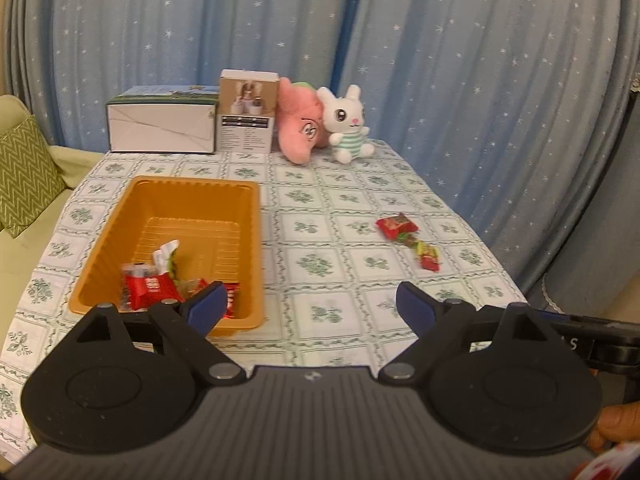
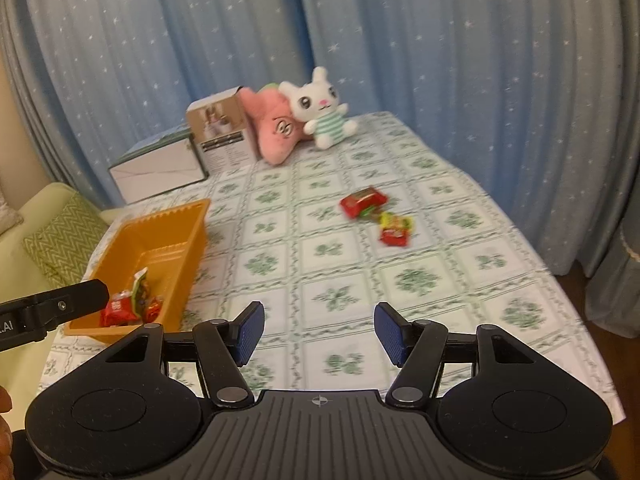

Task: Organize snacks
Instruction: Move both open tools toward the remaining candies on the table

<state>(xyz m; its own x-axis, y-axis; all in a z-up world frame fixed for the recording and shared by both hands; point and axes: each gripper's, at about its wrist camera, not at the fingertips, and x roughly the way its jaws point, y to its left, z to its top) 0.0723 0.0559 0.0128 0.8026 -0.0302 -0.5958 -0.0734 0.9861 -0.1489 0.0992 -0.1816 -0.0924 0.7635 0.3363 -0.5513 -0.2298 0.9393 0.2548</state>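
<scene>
Reaching for the crinkly red snack packets (image 2: 374, 216) lying loose near the table's (image 2: 460, 280) right edge, either empty hand-held gripper, left (image 1: 310, 310) wide open or right (image 2: 319, 332) half open, might push slippery foil across the smooth cloth, away from the ribbed orange plastic tray (image 1: 116, 232).

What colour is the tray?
Orange tray; the left wrist view shows it best.
</scene>
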